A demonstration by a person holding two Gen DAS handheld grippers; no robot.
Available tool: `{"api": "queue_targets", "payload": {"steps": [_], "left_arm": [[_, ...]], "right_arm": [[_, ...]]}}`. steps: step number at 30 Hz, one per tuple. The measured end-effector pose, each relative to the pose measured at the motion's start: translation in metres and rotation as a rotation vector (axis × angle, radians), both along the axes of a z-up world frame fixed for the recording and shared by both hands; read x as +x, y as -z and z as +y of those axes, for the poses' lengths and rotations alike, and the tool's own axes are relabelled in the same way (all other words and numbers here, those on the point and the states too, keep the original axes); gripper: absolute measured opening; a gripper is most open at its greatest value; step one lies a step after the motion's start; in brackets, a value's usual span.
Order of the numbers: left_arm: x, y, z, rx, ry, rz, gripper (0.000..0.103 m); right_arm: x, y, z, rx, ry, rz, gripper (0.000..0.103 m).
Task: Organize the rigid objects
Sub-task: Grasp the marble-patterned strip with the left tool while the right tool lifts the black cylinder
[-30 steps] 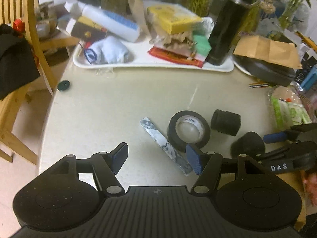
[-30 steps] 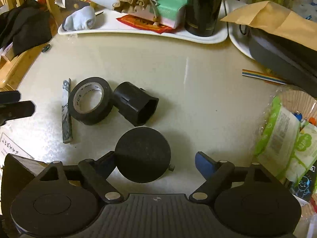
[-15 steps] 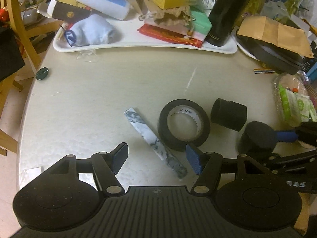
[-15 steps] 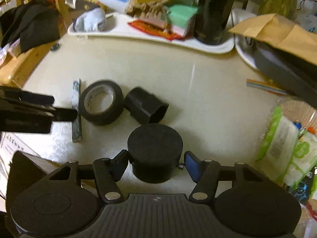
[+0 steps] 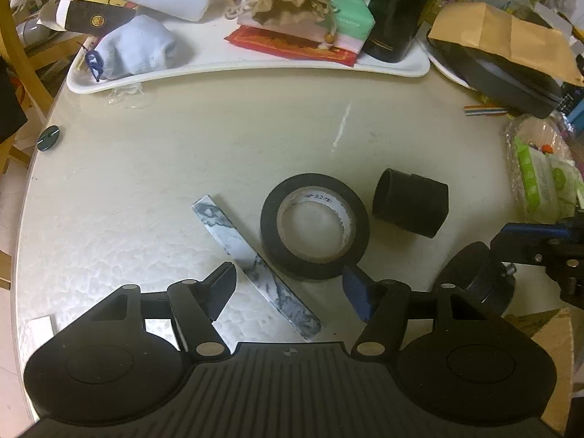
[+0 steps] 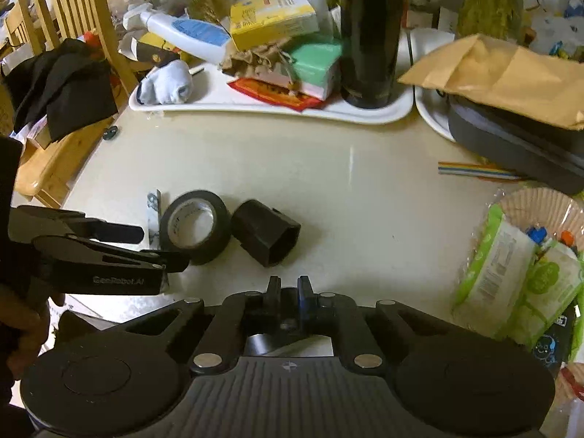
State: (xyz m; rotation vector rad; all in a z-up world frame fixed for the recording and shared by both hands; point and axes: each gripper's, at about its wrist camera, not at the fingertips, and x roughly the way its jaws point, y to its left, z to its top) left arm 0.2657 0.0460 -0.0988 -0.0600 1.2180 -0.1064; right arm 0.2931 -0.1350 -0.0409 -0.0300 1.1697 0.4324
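Right gripper [image 6: 288, 290] closed on round black knob [image 5: 474, 277], lifted it; left gripper [image 5: 288, 292] gaped empty over marbled strip [image 5: 255, 266]. Grip firmly, set down gently.

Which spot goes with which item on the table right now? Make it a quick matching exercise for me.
Items:
1. black tape roll
2. marbled strip
3. black cap
4. dark bottle

Places and states:
A. standing upright on the white tray
B. lying on its side, just right of the tape roll
C. lying flat, hole facing up
D. lying diagonally, just left of the tape roll

Pairs: 1-C, 2-D, 3-B, 4-A
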Motion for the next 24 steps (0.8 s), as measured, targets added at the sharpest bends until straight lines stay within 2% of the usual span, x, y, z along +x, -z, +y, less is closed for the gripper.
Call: {"api": "queue_targets", "payload": {"steps": [3,4,5,6,7,8,10,14,16,18,21,24], "left_arm": [[0.002,0.0,-0.001,0.003,-0.001,0.03,0.063],[0.002,0.0,-0.001,-0.004,0.004,0.037,0.063],[0.002,0.001,-0.002,-0.01,0.01,0.041,0.063],[0.003,0.004,-0.002,-0.008,0.011,0.051,0.063],[0.003,0.006,-0.003,0.0,0.008,0.056,0.062],[0.002,0.006,-0.004,0.006,0.01,0.045,0.062],[0.002,0.006,-0.009,0.03,0.017,0.045,0.06],[0.001,0.005,-0.006,0.045,-0.01,0.026,0.047],[0.001,0.004,-0.004,0.056,-0.032,0.017,0.032],[0.001,0.003,0.001,0.062,-0.059,0.007,0.022],[0.001,0.003,0.007,0.037,-0.086,0.004,0.02],[0.001,0.003,0.008,0.036,-0.097,0.003,0.017]], "right_arm": [[0.0,0.001,-0.006,0.017,0.011,0.001,0.014],[-0.001,0.001,-0.008,0.027,0.015,0.001,0.021],[-0.001,0.0,-0.009,0.039,0.019,0.002,0.037],[-0.001,-0.001,-0.011,0.056,0.021,0.003,0.047],[-0.001,-0.001,-0.012,0.074,0.024,0.003,0.067],[-0.001,-0.001,-0.012,0.085,0.024,0.003,0.076],[0.0,0.002,-0.008,0.103,0.003,0.019,0.076],[-0.003,0.014,0.009,0.096,-0.085,0.076,0.077],[-0.008,0.02,0.019,0.057,-0.13,0.082,0.077],[-0.011,0.025,0.026,0.028,-0.163,0.087,0.077],[-0.012,0.033,0.03,0.006,-0.158,0.1,0.075],[-0.01,0.037,0.031,0.004,-0.141,0.113,0.064]]}}
